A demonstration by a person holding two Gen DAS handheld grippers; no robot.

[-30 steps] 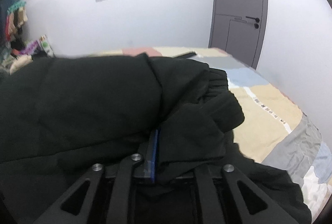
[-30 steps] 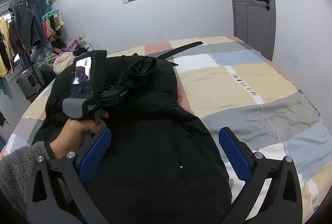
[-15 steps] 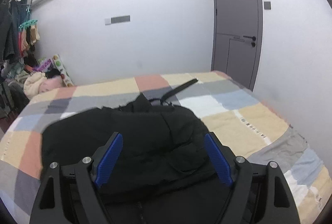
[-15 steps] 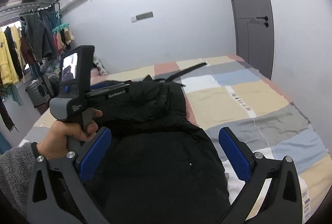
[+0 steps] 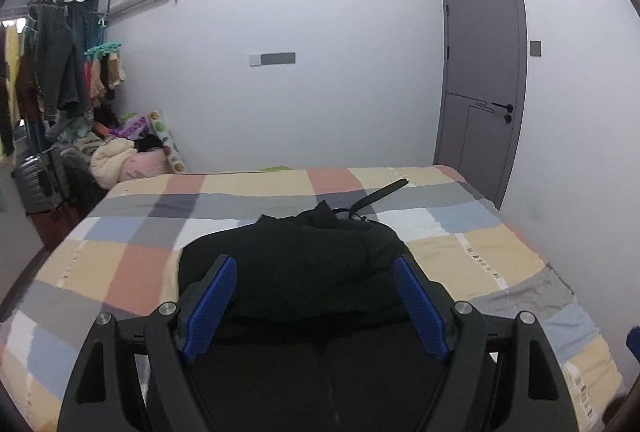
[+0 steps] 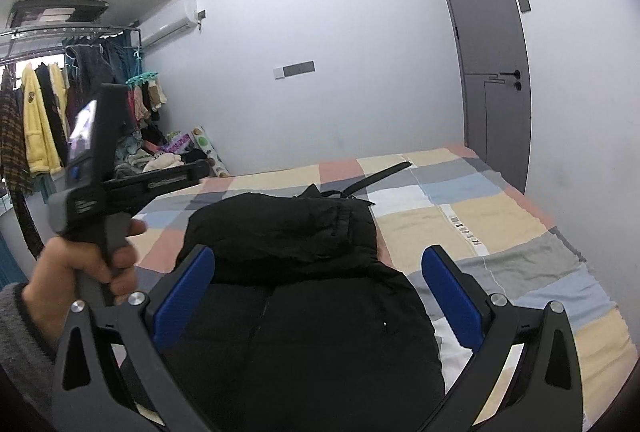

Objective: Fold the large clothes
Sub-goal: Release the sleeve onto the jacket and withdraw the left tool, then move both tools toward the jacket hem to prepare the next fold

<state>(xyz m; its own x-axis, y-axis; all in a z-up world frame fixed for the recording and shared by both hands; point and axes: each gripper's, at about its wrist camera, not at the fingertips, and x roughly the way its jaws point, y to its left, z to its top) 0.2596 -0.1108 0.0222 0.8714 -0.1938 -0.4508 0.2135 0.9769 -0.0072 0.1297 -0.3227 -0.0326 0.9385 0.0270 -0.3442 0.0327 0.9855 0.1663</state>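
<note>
Black coat (image 6: pixel 288 272) folded on the patchwork bed (image 6: pixel 500 232), both claws above it.

The left gripper (image 5: pixel 314 308) and right gripper (image 6: pixel 320 296) stand spread wide with nothing between their blue pads; the coat lies below and ahead of them, untouched.

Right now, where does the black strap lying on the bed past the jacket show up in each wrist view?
Left wrist view: the black strap lies just right of centre, beyond the far end of the black jacket, on the patchwork bedcover.
Right wrist view: the strap sits at mid-height right of centre, again past the jacket.
Shared landmark: the grey door on the right.
</note>
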